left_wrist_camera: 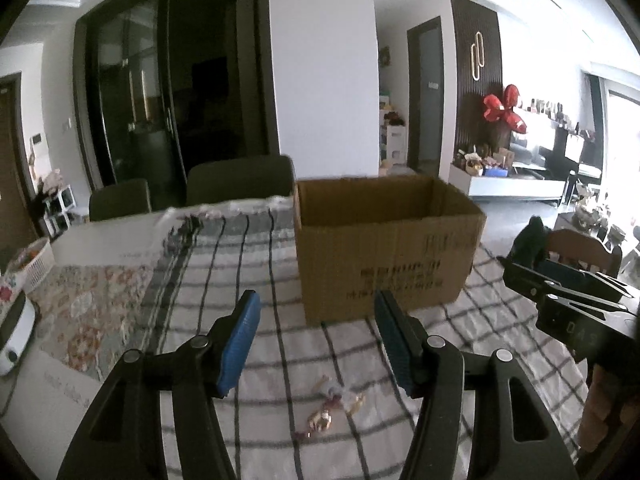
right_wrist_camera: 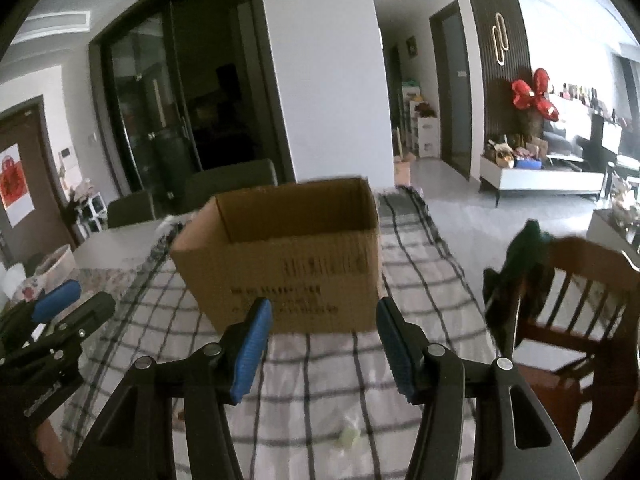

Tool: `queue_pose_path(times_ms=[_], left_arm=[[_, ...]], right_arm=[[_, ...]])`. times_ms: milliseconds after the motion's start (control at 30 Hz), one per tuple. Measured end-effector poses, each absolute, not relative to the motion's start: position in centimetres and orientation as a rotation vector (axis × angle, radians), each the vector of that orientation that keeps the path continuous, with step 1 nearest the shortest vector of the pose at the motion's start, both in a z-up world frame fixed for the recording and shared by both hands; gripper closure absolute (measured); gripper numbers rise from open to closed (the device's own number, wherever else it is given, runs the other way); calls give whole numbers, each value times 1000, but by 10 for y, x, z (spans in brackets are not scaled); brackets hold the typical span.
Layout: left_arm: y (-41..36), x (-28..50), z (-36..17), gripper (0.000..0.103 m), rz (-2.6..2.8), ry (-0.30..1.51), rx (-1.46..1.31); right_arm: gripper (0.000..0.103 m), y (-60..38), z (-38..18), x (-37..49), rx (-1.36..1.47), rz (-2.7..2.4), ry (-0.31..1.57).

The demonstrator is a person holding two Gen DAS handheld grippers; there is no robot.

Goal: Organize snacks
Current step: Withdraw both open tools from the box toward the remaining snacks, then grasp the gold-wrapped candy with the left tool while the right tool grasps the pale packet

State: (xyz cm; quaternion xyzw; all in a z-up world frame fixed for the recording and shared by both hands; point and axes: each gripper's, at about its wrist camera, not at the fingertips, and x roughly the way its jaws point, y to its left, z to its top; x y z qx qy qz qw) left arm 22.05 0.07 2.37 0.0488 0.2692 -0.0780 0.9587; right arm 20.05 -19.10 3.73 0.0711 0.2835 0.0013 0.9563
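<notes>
Both grippers hanging apart, empty: left gripper [left_wrist_camera: 318, 344] above wrapped candies [left_wrist_camera: 332, 404], right gripper [right_wrist_camera: 324, 348] above a pale sweet [right_wrist_camera: 348, 436], likely lining up pickups. Beyond, open cardboard box [right_wrist_camera: 288, 272] waiting on checked tablecloth [left_wrist_camera: 260, 264]. Chairs, dim living room behind.

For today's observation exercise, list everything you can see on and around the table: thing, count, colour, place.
cardboard box: one, brown, open, far end of the checked cloth
candies: a few, gold and red wrappers, on the cloth near the left gripper
pale candy: one, whitish, blurred, on the cloth near the right gripper
tablecloth: one, white with black checks, covering the table
basket: one, white, left edge of the table
wooden chair: one, brown, right of the table
left gripper: black, blue pads, open, empty
right gripper: black, blue pads, open, empty
</notes>
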Motion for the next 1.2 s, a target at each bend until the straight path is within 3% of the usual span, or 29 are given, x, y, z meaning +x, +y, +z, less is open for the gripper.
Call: queue_pose_path(times_ms=[800, 1133, 1200], left_arm=[[22, 194, -66, 45, -174, 682, 105], [15, 212, -93, 57, -188, 746, 142], [13, 216, -98, 59, -193, 763, 144]], right_arm=[[48, -175, -56, 170, 139, -88, 768], [49, -179, -79, 180, 179, -94, 834], [55, -181, -83, 182, 186, -105, 842]])
